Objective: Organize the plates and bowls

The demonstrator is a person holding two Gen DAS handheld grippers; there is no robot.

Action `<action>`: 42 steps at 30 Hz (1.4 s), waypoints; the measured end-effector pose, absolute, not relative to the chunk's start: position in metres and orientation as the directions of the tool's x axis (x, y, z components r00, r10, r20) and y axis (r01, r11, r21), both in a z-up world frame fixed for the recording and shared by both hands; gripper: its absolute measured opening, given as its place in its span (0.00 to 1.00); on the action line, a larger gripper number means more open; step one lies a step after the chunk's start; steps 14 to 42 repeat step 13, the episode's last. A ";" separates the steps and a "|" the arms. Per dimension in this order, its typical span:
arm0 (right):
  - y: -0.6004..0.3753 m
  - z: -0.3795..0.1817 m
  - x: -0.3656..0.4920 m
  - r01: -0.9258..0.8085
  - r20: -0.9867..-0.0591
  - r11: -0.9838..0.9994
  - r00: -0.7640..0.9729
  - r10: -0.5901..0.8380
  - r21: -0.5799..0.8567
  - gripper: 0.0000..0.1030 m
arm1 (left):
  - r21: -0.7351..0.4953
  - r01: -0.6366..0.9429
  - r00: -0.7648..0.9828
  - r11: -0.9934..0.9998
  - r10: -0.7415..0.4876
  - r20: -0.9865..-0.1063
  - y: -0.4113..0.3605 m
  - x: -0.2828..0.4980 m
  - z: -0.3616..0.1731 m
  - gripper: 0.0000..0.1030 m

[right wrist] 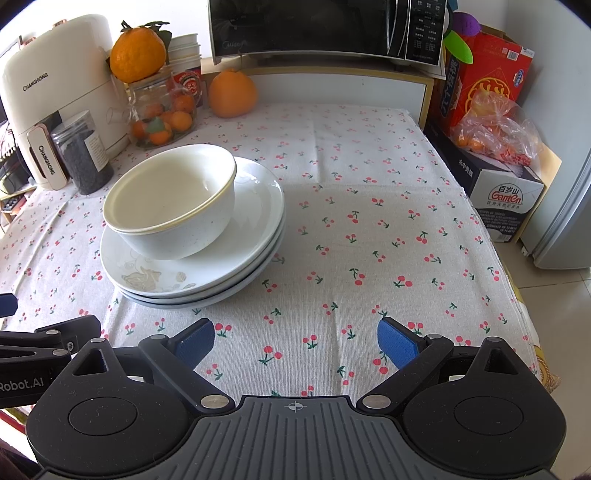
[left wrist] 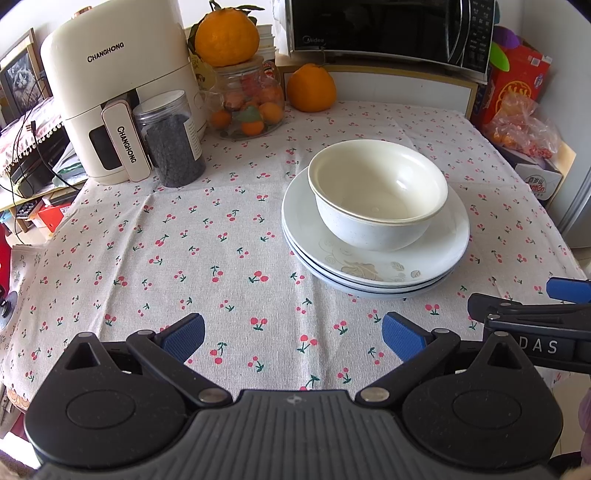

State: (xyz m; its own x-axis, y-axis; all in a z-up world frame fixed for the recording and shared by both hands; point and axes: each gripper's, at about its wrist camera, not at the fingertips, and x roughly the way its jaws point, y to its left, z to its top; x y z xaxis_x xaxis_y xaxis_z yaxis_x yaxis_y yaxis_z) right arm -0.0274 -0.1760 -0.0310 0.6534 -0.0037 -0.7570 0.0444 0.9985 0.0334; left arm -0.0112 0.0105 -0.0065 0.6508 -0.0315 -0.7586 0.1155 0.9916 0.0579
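lower white plates [left wrist: 369,291]: only rims show at 6 o'clock of the stack, count unclear
inner cream bowl [left wrist: 376,181]: nested, outer wall hidden by the speckled white bowl [left wrist: 365,232]
black microwave oven [left wrist: 391,26]: top cut off at 12 o'clock
right gripper [left wrist: 535,306]: cut by frame edge at 3 o'clock in left view, fingertips mostly out of frame
framed cat picture [left wrist: 20,79]: cropped at 9 o'clock
red printed carton [right wrist: 484,74]: print too small to read
microwave panel [right wrist: 424,29]: labels illegible
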 end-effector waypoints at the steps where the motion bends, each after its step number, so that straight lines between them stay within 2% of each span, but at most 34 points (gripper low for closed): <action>1: -0.176 -0.031 -0.027 0.045 -0.757 0.998 0.654 -0.004 0.033 0.94 | 0.058 0.116 0.650 0.992 -0.032 -0.759 0.010 -0.011 -0.006 1.00; 42: -0.180 -0.031 -0.027 0.064 -0.748 0.998 0.663 -0.026 0.022 0.94 | 0.058 0.130 0.652 0.990 -0.041 -0.757 0.010 -0.011 -0.007 1.00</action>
